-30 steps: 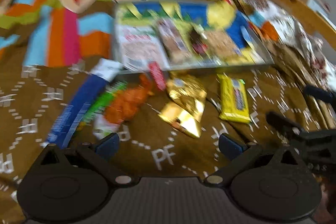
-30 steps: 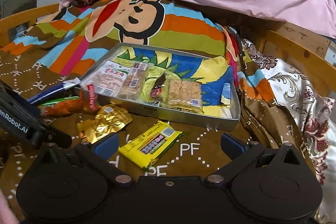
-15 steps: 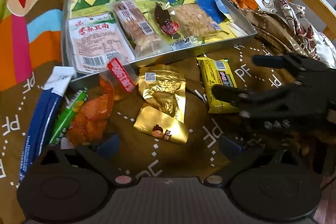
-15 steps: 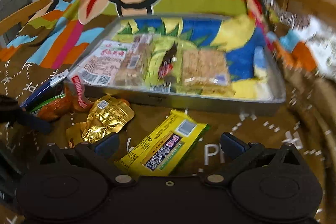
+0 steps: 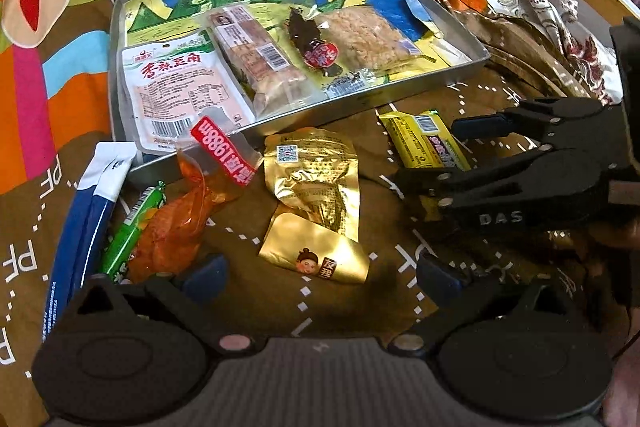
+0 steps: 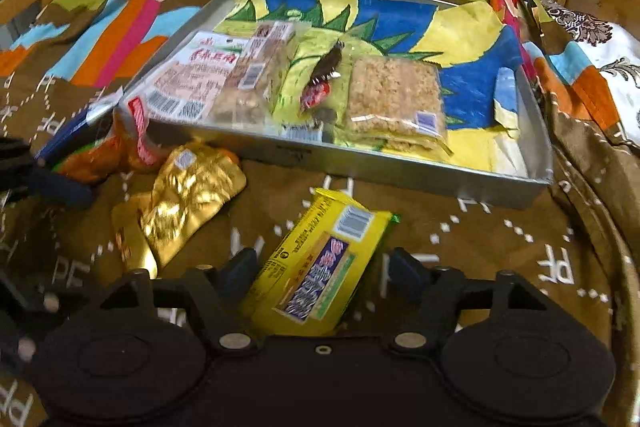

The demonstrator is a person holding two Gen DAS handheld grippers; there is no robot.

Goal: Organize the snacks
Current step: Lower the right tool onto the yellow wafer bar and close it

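Right gripper (image 6: 320,271): jaws spread wide, straddling the near end of the yellow snack bar (image 6: 320,263); pads not touching the wrapper, nothing gripped. Bar lies flat on the brown bedspread (image 6: 500,247), long axis running near-left to far-right, barcode end pointing toward the tray's near wall.

Left gripper (image 5: 320,269): jaws wide apart, empty, hovering over the bedspread just short of the small gold packet (image 5: 316,249). Beyond that packet, overlapping it, the crinkled gold pouch (image 5: 316,171). To the left: orange sausage pack (image 5: 180,219), green stick (image 5: 128,231), blue sachet (image 5: 80,223), long axes roughly near-to-far.

Farther: metal tray (image 5: 372,99) holding white bean-curd pack (image 5: 176,91), clear cake bar (image 5: 256,55), dark red-tagged snack (image 5: 308,39), rice crisp block (image 5: 364,35), side by side along the near wall
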